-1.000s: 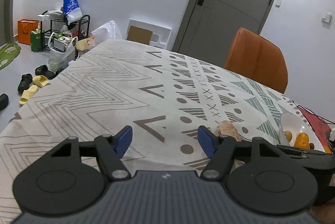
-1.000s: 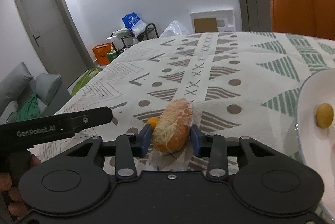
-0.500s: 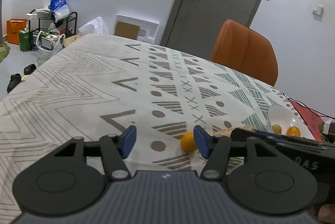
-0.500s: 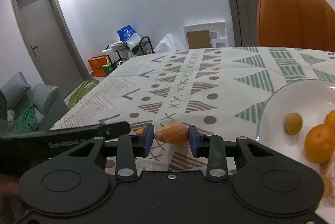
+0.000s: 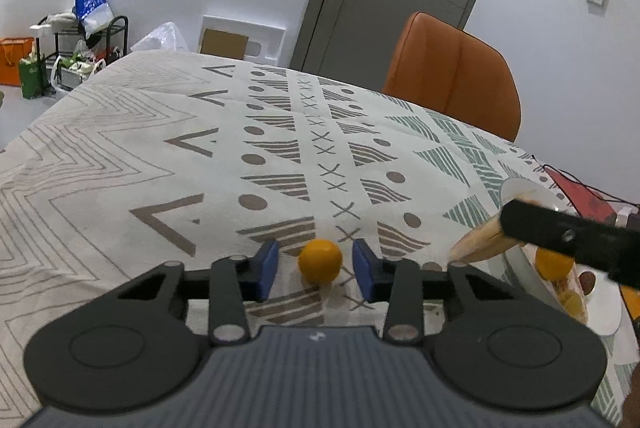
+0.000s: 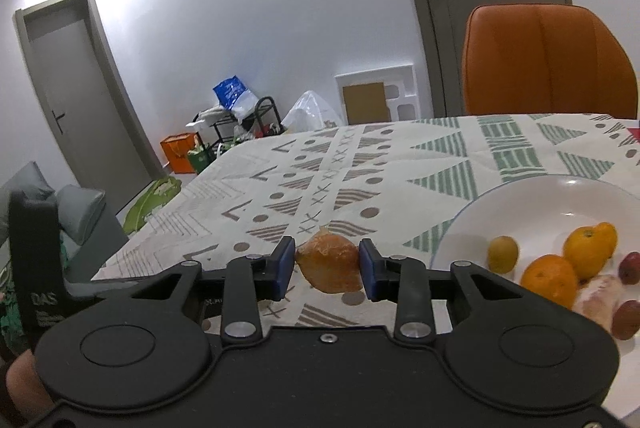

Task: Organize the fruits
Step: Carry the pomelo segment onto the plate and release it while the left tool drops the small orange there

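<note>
Orange peeled fruit [image 6: 330,262] pinched in right tool [image 6: 327,268], lower centre, left of plate [image 6: 520,196] | left tool [image 5: 316,264] open around small orange [image 5: 320,260] on desk [image 5: 160,148] | risk: squashing fruit; orange rolling off as pads close.

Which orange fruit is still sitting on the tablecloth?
The small round orange fruit between the open left gripper; the others lie in the white bowl or the right gripper.

Table [image 5: 120,156] draped in a patterned cloth [image 5: 280,132]. Lying on it: a small orange fruit [image 5: 320,261] at the near edge, a white plate [image 6: 532,204] of fruit near right.
</note>
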Tool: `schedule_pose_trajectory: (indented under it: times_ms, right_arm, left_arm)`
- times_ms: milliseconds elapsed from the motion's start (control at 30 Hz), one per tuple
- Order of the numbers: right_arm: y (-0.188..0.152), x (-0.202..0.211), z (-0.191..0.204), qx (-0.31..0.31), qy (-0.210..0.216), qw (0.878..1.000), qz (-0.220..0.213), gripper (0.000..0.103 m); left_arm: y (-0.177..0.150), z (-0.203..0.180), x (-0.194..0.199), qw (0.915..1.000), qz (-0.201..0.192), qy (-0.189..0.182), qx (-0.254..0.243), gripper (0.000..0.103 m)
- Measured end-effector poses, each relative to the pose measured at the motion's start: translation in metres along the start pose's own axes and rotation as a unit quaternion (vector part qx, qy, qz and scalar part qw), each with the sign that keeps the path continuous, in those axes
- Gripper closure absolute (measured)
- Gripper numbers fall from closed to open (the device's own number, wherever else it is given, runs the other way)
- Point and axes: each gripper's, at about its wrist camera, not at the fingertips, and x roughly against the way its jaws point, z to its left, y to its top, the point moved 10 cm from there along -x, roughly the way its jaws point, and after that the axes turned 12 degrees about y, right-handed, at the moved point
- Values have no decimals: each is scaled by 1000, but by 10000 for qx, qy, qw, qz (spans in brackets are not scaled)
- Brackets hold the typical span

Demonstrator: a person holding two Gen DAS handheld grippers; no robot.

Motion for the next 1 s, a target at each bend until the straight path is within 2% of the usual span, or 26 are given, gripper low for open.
schedule_pose_trajectory:
  times_ms: [33, 67, 233, 467, 667, 1000]
  right_arm:
    - [1, 2, -1, -8, -11, 10000, -27, 70]
    - [2, 5, -2, -9, -17, 10000, -60, 70]
    - [8, 21, -9, -68, -38, 9997, -246, 70]
    - [9, 43, -25, -136, -255, 9989, -380, 70]
    - [1, 58, -43, -271, -480, 9976, -412, 70]
    - [-10, 78, -62, -397, -683, 9960, -412, 70]
  left_arm:
    - [0, -1, -1, 10000, 13, 14, -12, 79]
    - [0, -1, -1, 10000, 17, 32, -21, 81]
    - [2, -9, 4, 9999, -59, 61, -107, 82]
    - [5, -30, 18, 9995, -192, -183, -177, 82]
    - [5, -49, 28, 9985, -264, -390, -261, 82]
    - [0, -72, 35, 9976, -293, -507, -378, 81]
